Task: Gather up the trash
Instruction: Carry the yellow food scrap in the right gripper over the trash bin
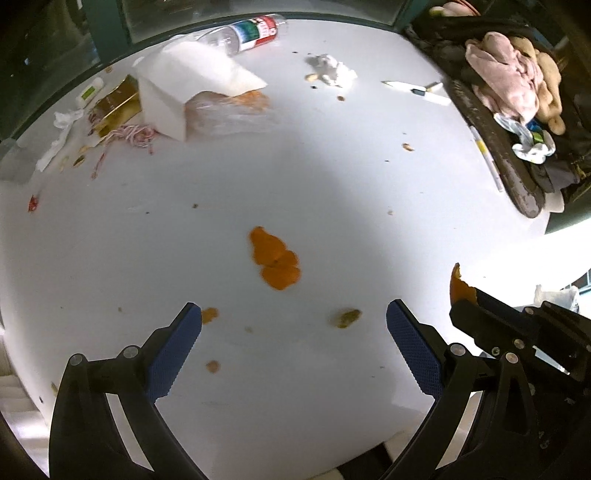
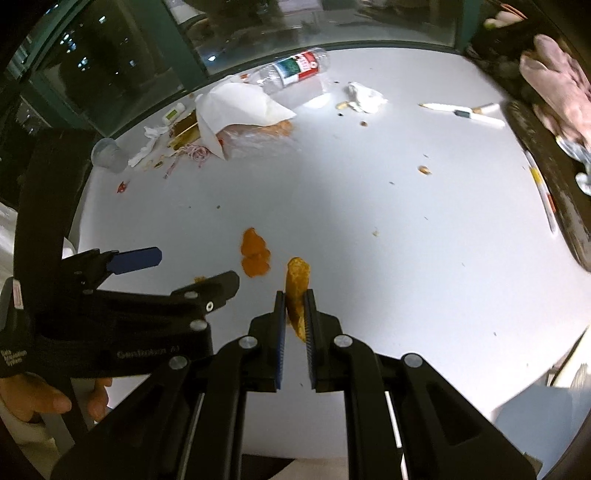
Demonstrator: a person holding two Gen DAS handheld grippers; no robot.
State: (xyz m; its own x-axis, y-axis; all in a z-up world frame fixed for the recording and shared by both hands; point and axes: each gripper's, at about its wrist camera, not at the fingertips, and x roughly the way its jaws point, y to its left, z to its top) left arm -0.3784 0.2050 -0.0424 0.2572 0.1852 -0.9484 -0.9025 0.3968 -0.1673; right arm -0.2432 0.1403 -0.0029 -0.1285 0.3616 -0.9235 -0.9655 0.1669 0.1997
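Observation:
My right gripper (image 2: 295,295) is shut on a curled strip of orange peel (image 2: 297,284) and holds it above the white table (image 2: 406,221). In the left wrist view the same gripper (image 1: 467,298) shows at the right edge with the peel (image 1: 460,282) sticking up from it. My left gripper (image 1: 294,314) stands open over the table with nothing between its fingers; it sits left of the right one (image 2: 192,269). A larger flat piece of peel (image 1: 275,258) (image 2: 254,256) lies just beyond both. Small scraps (image 1: 209,315) (image 1: 347,318) lie between the left fingers.
At the back lie a plastic bottle (image 1: 251,31), a white napkin (image 1: 192,81) over a plastic bag (image 1: 229,114), a gold box (image 1: 114,107), striped twine (image 1: 136,133) and a crumpled tissue (image 1: 332,70). Pens (image 1: 417,88) and a dark tray of cloth (image 1: 517,177) sit at the right.

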